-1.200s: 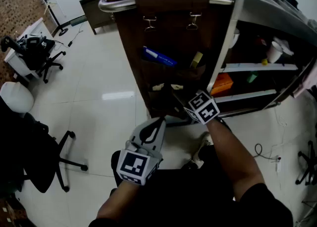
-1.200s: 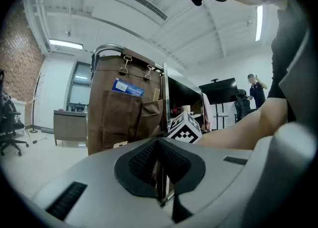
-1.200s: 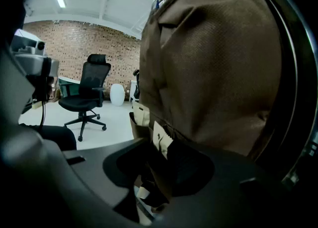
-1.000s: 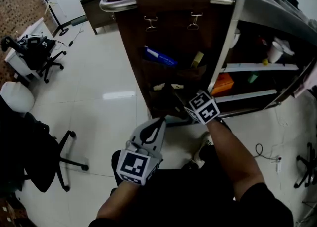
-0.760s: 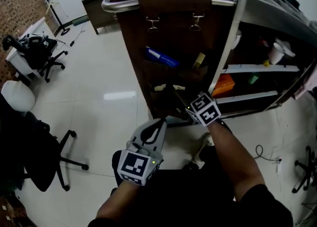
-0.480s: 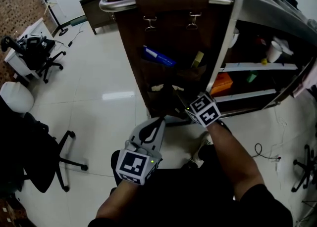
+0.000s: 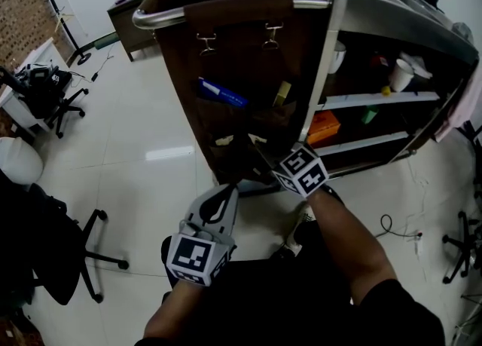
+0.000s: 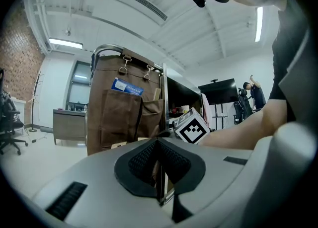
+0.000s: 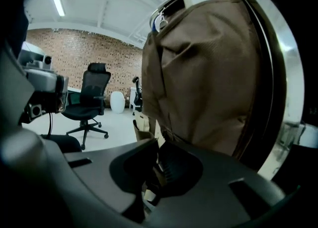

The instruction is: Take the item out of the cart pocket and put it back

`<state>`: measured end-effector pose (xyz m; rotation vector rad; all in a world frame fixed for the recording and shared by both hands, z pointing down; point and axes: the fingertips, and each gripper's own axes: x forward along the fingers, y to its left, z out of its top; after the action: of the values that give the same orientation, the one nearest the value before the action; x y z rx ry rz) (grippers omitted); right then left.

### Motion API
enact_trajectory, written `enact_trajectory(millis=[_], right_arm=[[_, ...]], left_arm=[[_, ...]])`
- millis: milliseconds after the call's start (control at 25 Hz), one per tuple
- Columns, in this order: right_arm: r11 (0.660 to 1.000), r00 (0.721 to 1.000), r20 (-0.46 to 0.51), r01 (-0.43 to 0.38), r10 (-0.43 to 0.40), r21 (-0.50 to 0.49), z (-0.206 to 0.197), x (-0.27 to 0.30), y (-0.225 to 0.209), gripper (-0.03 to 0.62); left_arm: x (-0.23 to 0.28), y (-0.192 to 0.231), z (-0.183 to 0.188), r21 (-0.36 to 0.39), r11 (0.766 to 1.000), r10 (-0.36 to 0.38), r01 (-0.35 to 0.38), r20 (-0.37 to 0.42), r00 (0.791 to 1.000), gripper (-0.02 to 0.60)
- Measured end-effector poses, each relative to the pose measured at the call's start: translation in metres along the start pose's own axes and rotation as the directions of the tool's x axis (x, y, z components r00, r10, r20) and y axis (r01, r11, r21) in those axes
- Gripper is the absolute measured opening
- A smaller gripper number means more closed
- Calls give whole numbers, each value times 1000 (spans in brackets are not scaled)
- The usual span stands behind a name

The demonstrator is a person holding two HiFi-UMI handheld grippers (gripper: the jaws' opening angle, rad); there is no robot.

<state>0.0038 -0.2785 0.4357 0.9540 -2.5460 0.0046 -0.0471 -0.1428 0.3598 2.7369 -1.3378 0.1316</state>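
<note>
Brown fabric organizer [image 7: 248,58] hangs from the cart's chrome handle [image 7: 162,14], upper centre. A blue item [image 7: 222,94] and a yellow item [image 7: 282,93] stick out of the upper pockets. Right gripper [image 7: 258,154], mid-frame, has its tips at a beige card [image 7: 257,139] in a lower pocket. Its jaws have just been closing; the grip is too small to tell. Left gripper [image 7: 228,190] sits below-left, tips near the organizer's bottom edge. Orange box [image 7: 325,124] on a shelf, right.

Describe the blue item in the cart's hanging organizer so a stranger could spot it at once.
Find the steel cart and the brown fabric organizer clipped over its end. In its upper left pocket a flat blue item sticks out slantwise, the only blue thing there; its neighbours are a yellowish item beside it and pale cards lower down.
</note>
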Motion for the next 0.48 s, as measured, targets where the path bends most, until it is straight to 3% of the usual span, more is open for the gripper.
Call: enact_trajectory(millis=[480], right_arm=[[997,981,177,72,-76,29,88,-76,-1,20]], left_arm=[[-2,-3,10,-4,1000,-1,1,9,1000,0]])
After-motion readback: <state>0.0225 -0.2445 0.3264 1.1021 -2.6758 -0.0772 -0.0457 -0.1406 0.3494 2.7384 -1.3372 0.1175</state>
